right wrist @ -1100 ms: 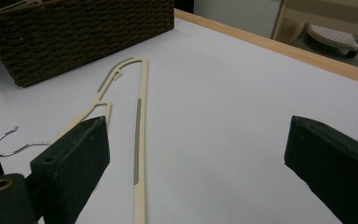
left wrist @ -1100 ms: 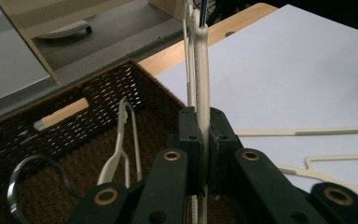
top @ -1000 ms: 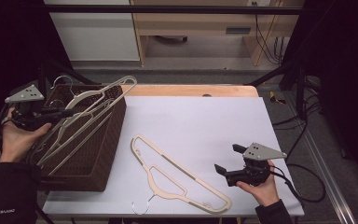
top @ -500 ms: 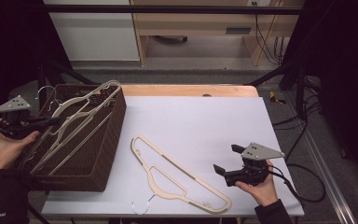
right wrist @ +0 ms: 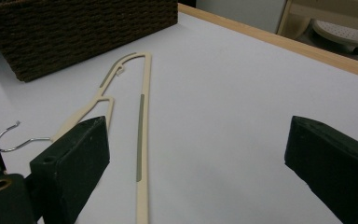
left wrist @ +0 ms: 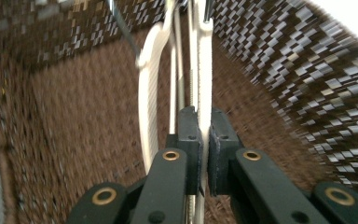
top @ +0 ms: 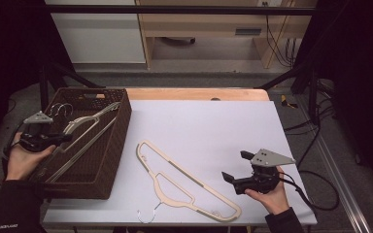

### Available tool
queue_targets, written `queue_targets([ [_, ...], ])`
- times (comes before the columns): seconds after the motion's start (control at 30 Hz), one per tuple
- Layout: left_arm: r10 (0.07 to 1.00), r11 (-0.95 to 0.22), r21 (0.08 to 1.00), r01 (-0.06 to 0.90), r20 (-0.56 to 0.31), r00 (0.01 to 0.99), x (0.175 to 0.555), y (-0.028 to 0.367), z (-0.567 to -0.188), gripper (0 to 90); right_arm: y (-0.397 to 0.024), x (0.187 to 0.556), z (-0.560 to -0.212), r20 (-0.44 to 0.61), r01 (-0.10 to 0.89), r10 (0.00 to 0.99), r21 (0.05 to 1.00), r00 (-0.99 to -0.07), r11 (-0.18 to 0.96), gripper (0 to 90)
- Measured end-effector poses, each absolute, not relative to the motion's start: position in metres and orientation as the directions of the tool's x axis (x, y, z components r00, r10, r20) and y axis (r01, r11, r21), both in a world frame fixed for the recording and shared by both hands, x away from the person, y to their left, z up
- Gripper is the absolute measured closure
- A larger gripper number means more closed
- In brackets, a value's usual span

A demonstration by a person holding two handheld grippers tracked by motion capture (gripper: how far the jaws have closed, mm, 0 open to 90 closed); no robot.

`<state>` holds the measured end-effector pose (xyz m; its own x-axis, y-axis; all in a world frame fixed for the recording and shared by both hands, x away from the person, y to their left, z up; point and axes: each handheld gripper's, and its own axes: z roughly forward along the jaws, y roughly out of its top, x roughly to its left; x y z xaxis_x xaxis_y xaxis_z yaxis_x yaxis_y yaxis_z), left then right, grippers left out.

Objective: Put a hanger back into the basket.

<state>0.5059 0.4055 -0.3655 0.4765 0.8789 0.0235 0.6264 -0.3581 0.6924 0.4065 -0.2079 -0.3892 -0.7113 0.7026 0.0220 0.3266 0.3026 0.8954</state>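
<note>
The left gripper (left wrist: 204, 140) has its jaws clenched on a cream hanger (left wrist: 204, 70) inside the brown woven basket (top: 119, 145). A second cream hanger (top: 184, 182) with a metal hook lies flat on the white surface (top: 209, 131); the right gripper (top: 237, 171) hovers beside it, jaws released.

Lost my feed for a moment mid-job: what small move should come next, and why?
Probably open the left claw. It is shut on a cream hanger that already sits low inside the brown wicker basket, so letting go should leave it there. The right claw waits open beside the hanger on the table, likely next.
</note>
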Motion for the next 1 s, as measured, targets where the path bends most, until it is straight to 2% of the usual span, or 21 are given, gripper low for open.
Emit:
queue_targets([
  [0.07, 0.911, -0.302, 0.698, 0.650, 0.010, 0.413, 0.504, 0.407, -0.368, 79.7, -0.207, 0.407, -0.390, 0.023, 0.330, 0.702, 0.894, -0.712, 0.305, 6.6],
  [0.17, 0.923, -0.275, 0.712, 0.646, 0.009, 0.384, 0.499, 0.410, -0.364, 72.3, -0.206, 0.407, -0.391, 0.023, 0.333, 0.700, 0.891, -0.714, 0.310, 6.6],
  [0.33, 0.940, -0.213, 0.784, 0.582, 0.003, 0.341, 0.474, 0.418, -0.351, 62.1, -0.205, 0.407, -0.391, 0.028, 0.333, 0.698, 0.892, -0.716, 0.305, 6.6],
  [0.4, 0.936, -0.196, 0.810, 0.552, -0.013, 0.352, 0.464, 0.417, -0.346, 54.9, -0.204, 0.407, -0.390, 0.031, 0.332, 0.699, 0.894, -0.714, 0.300, 6.7],
  [0.5, 0.923, -0.197, 0.843, 0.500, -0.012, 0.384, 0.450, 0.408, -0.340, 50.9, -0.203, 0.407, -0.390, 0.031, 0.332, 0.698, 0.894, -0.715, 0.301, 6.8],
  [0.63, 0.892, -0.169, 0.899, 0.404, -0.035, 0.452, 0.431, 0.380, -0.336, 39.2, -0.200, 0.406, -0.389, 0.029, 0.332, 0.697, 0.893, -0.716, 0.304, 7.1],
  [0.7, 0.883, -0.162, 0.906, 0.391, -0.044, 0.467, 0.428, 0.373, -0.337, 37.7, -0.200, 0.406, -0.389, 0.029, 0.333, 0.697, 0.892, -0.717, 0.306, 7.0],
  [0.87, 0.832, -0.171, 0.927, 0.333, -0.046, 0.553, 0.412, 0.333, -0.342, 25.2, -0.197, 0.405, -0.391, 0.032, 0.341, 0.698, 0.887, -0.716, 0.310, 7.1],
  [1.0, 0.811, -0.174, 0.932, 0.319, -0.048, 0.582, 0.407, 0.315, -0.347, 18.1, -0.196, 0.404, -0.392, 0.029, 0.342, 0.698, 0.886, -0.716, 0.314, 6.9],
])
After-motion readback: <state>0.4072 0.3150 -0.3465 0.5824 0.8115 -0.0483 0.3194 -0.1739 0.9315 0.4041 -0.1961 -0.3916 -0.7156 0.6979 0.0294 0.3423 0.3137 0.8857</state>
